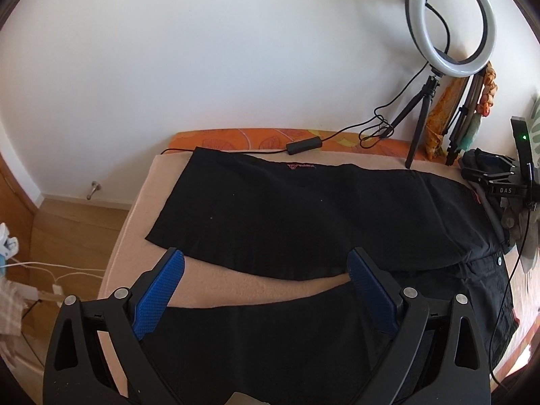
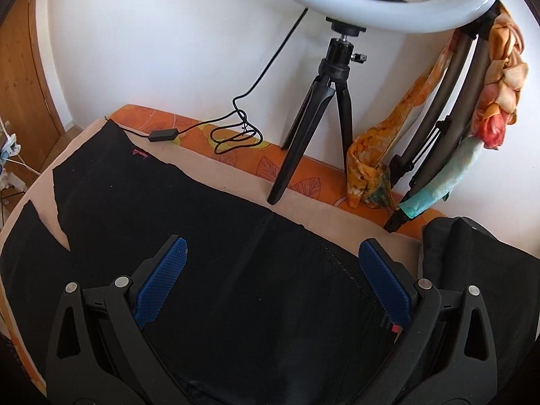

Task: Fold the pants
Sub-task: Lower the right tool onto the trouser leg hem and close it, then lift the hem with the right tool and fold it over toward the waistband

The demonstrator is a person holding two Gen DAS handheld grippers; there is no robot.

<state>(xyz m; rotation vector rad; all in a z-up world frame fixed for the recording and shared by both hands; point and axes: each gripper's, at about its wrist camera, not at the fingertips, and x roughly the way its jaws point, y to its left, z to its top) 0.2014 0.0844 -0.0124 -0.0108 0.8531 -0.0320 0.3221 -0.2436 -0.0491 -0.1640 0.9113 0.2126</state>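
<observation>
We see a home bedroom: a bed (image 1: 141, 209) with an orange sheet (image 1: 236, 136) against a white wall (image 1: 202, 50), wood floor (image 1: 74, 226), a ring light (image 1: 452, 22).

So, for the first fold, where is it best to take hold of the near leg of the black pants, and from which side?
Probably at the hem end of the near leg, coming from above. The black pants lie flat on the beige blanket, legs spread apart, so that free edge lifts easily. The open left gripper hovers there; the open right gripper is over the waist part.
</observation>
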